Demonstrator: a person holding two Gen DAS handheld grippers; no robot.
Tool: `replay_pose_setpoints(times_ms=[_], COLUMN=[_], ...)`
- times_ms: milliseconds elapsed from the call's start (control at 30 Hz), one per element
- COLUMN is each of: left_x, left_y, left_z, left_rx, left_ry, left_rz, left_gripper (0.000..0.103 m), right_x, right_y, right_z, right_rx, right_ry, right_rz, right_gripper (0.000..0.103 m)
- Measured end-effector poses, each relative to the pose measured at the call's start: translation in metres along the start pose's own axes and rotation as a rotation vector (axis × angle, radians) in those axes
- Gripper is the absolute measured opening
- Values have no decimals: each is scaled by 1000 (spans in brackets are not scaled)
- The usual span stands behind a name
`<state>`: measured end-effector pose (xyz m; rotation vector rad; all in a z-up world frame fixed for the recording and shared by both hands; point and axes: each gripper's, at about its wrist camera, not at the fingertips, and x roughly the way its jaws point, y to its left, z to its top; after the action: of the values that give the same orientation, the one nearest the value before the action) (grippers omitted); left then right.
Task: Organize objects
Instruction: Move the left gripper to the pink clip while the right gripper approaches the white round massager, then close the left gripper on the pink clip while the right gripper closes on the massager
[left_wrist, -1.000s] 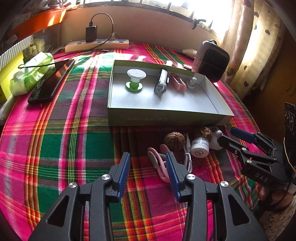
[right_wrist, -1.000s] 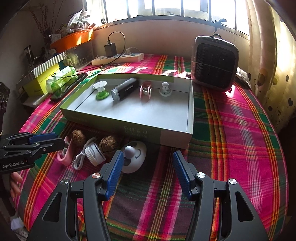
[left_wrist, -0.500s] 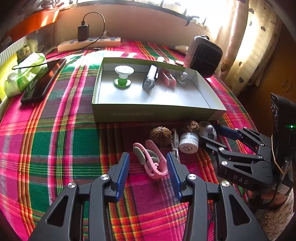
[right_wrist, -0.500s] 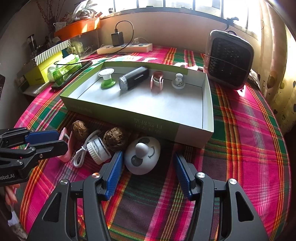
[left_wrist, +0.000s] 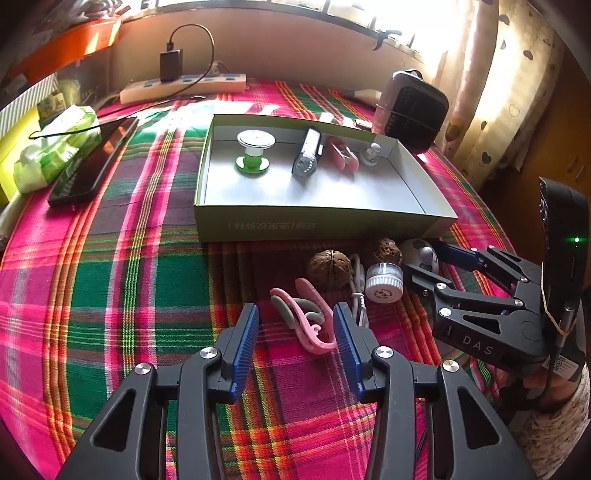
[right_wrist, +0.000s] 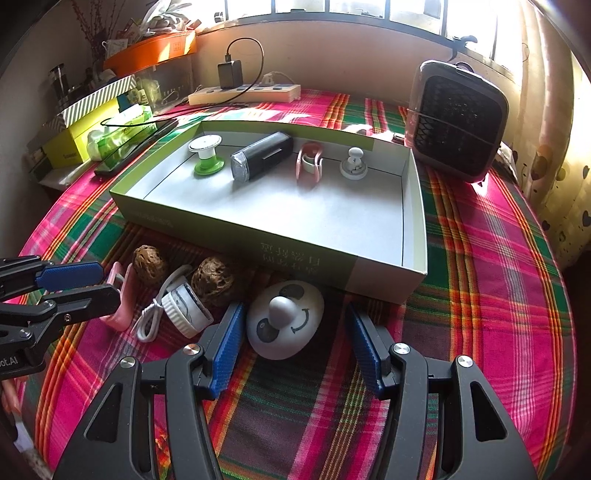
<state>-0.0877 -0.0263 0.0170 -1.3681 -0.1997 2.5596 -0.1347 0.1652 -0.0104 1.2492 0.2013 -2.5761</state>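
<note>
A shallow green box (left_wrist: 321, 223) (right_wrist: 236, 232) holds a green-based spool (left_wrist: 254, 147), a black light (left_wrist: 308, 157), a pink clip (left_wrist: 343, 151) and a small white knob (left_wrist: 370, 154). In front of it lie a pink clip (left_wrist: 304, 314), two walnuts (left_wrist: 330, 266) (right_wrist: 212, 275), a white reel with cable (left_wrist: 383, 282) and a white panda-face knob (right_wrist: 284, 319). My left gripper (left_wrist: 296, 326) is open, its fingers either side of the pink clip. My right gripper (right_wrist: 291, 334) is open around the panda knob.
A small grey heater (right_wrist: 456, 122) stands at the back right. A power strip with charger (right_wrist: 245, 92), a phone (left_wrist: 92, 162), a tissue pack (left_wrist: 55, 147) and boxes (right_wrist: 85, 122) sit at the back left on the plaid cloth.
Both grippers have moved forward and down: the left one onto the pink clip, the right one onto the panda knob. Both stay open.
</note>
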Motion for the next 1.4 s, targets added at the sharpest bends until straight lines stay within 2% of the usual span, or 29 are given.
replay_pose_setpoints(times_ms=[167,567,767,967,1067,1400], left_x=[4,8,9,14,14,15], left_y=[-6,-3,0,-4,-2,-3], left_z=[-1,0,2,4,4,4], left_rx=[0,15,23,87,91,120], left_ry=[6,11,10,-1,-8,-37], left_rz=[-20,64,71,140,138,180], left_gripper=[40,40,40,40,40,31], right_x=[0,0,-1,-1,-1,-1], right_y=[0,-3,-6,-5,-5,-5], right_z=[0,0,-1,-1,-1,-1], right_rx=[2,9,23,32,34,40], right_ry=[0,1,1,1,1,1], right_rz=[-3,-16,-24,-35,-35,-38], right_gripper=[57,57,57,57,57,57])
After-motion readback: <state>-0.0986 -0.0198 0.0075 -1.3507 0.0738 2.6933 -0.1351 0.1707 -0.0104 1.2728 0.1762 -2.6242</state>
